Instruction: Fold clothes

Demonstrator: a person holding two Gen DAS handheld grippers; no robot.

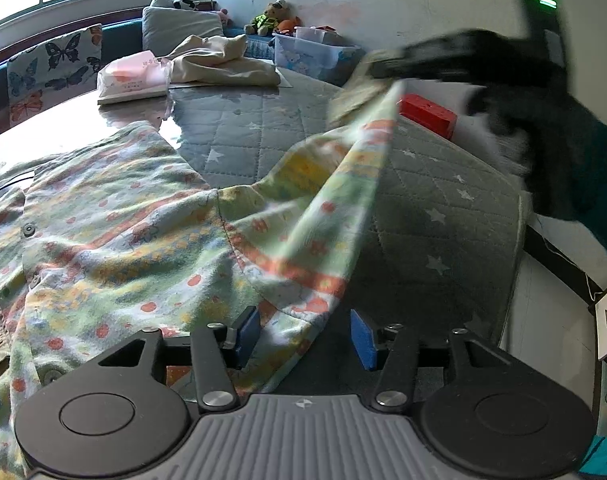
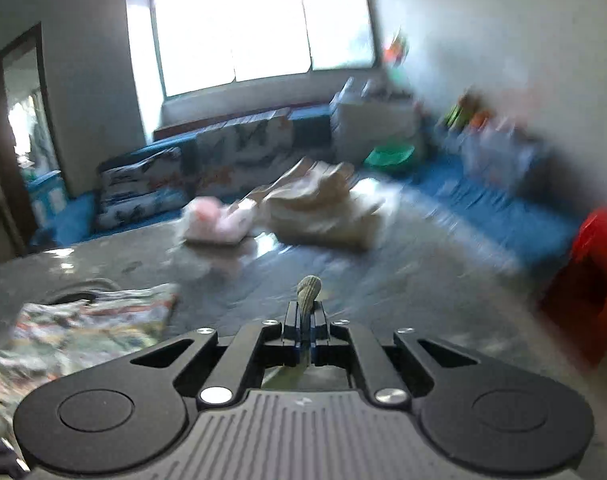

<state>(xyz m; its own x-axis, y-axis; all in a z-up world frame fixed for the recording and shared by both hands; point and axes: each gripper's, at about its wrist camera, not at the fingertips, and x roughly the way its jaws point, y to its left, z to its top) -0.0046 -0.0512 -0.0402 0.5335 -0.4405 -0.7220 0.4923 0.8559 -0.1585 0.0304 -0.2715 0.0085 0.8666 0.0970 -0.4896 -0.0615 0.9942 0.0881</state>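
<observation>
A green patterned child's garment (image 1: pixel 115 240) with snap buttons lies spread on the grey quilted star mat (image 1: pixel 263 128). Its right sleeve (image 1: pixel 343 184) is lifted and stretched up to my right gripper (image 1: pixel 387 68), which is blurred at the upper right. In the right wrist view my right gripper (image 2: pixel 305 320) is shut on the sleeve cuff (image 2: pixel 309 292), and the garment's body (image 2: pixel 75 332) shows at the lower left. My left gripper (image 1: pixel 305 338) is open, low over the sleeve's near edge, with cloth between and under its blue pads (image 1: pixel 249 334).
A beige folded garment (image 1: pixel 223 64) and a pink wipes pack (image 1: pixel 131 76) lie at the far side of the glossy table (image 1: pixel 63 128). A red box (image 1: pixel 427 114) sits at the mat's right edge. Butterfly cushions (image 1: pixel 55 68), a storage bin (image 1: pixel 315 56) and plush toys stand behind.
</observation>
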